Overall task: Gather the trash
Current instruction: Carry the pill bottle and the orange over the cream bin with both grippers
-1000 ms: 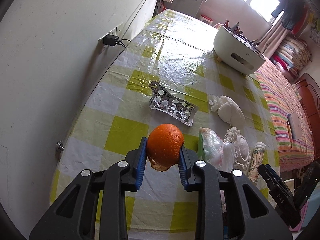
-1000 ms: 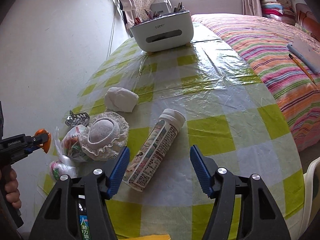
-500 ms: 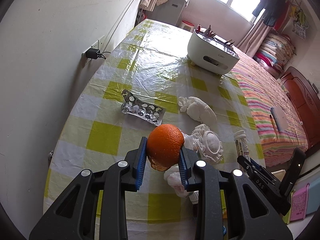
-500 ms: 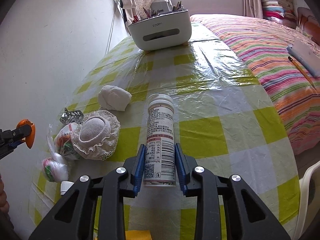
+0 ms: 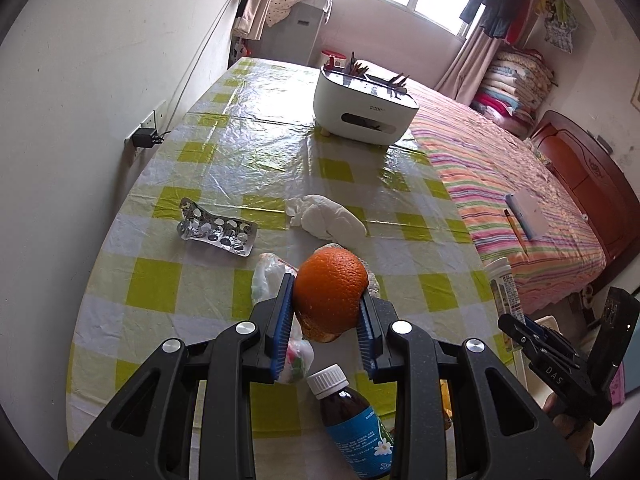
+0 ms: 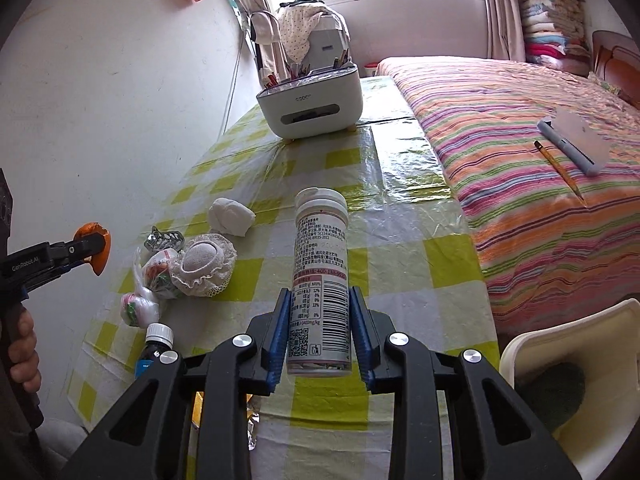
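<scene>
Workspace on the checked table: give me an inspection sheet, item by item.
Surface: yellow-and-white checked plastic tablecloth, wrinkled.
Job's things: orange peel; white labelled tube bottle; both held off the table.
Clutter: silver blister pack, crumpled white tissue, white lace-edged pad, knotted plastic bags, dark syrup bottle.
Grippers: left gripper shut on peel; right gripper shut on bottle.
Cables: black plug in wall socket.
Surroundings: white organiser box, striped bed.
</scene>
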Demonstrator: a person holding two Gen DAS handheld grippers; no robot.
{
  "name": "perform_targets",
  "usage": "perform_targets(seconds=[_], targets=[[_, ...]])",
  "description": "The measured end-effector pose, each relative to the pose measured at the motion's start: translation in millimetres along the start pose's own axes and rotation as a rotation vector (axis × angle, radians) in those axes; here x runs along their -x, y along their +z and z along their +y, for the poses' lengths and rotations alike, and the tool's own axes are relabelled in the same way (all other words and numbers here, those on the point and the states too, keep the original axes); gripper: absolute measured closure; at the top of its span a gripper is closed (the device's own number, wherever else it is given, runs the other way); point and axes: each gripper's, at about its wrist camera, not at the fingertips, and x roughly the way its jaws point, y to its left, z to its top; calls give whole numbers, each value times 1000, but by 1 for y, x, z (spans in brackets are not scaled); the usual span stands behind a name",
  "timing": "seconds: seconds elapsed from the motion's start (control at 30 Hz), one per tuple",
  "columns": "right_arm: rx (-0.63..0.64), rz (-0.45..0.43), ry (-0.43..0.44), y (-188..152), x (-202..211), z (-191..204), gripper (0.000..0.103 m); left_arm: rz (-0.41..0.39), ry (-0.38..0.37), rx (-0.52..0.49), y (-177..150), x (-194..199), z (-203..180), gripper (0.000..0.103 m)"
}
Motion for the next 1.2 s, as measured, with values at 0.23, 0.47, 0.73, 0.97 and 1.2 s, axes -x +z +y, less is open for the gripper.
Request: perform_targets(seconds=[0.23,0.47,0.73,0.97,1.2], targets=[[-124,-53,10,-21,19,-32,75,-19,-39,-68,-7,5,-36,76],[-114,-166,-38,-36,47,-33,75,-20,-57,-115,-16,3,-58,76],[-181,-206,-59,-36,67,-62,75,-11,-66,-150,-24,-8,-85,76],[-224,-238,-109,-46,88,-92,75,-1,-102,-210,-42,-10,-113,76],[-287,-250,-163,-58,101,-124,75,-13,-157,-288,-63,-7,-148,76]])
